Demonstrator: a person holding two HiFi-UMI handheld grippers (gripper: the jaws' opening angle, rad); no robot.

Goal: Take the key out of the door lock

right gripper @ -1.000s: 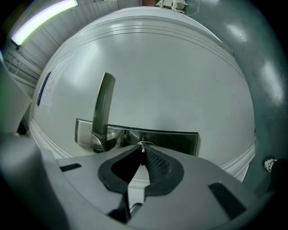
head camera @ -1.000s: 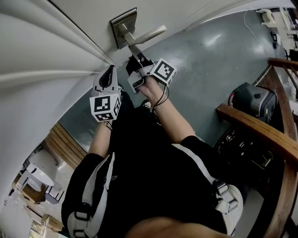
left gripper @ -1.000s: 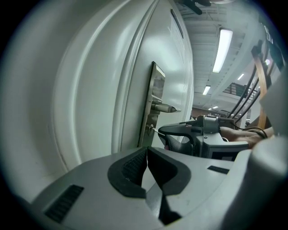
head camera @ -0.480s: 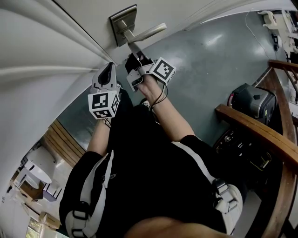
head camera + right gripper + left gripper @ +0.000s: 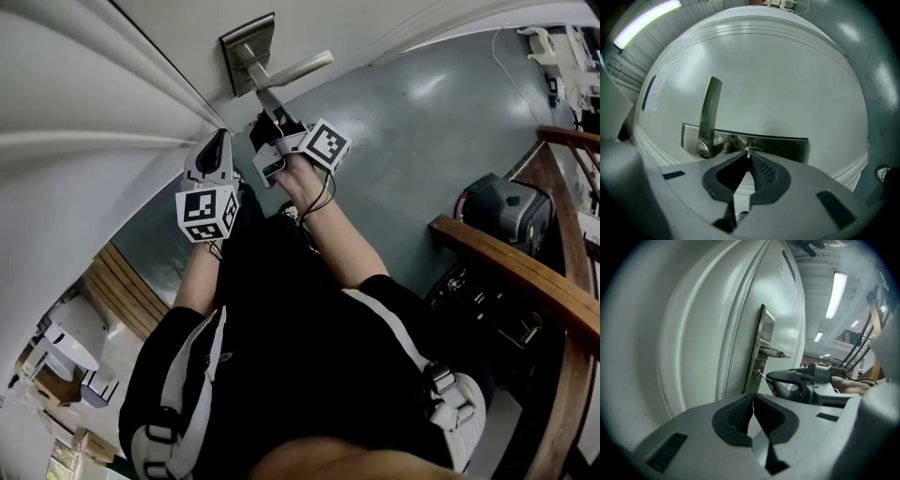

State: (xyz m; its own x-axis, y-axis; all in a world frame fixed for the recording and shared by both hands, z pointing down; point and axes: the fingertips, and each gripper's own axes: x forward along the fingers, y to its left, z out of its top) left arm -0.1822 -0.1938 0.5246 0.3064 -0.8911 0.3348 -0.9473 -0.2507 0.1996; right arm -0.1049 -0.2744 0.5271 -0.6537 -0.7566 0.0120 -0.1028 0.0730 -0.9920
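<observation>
— How are the arms placed?
— Both arms reach forward, side by side. The right gripper (image 5: 266, 101) points level, its fingers (image 5: 761, 169) pinched together on the key (image 5: 749, 151).
— And the left?
— The left gripper (image 5: 217, 142) hangs just beside it, tilted slightly down, fingers (image 5: 736, 414) pressed together, holding nothing.

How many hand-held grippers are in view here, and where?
2. The right hand-held gripper is at the lock plate under the lever handle, jaws closed on the key. The left hand-held gripper is beside it near the door, jaws together, holding nothing.
</observation>
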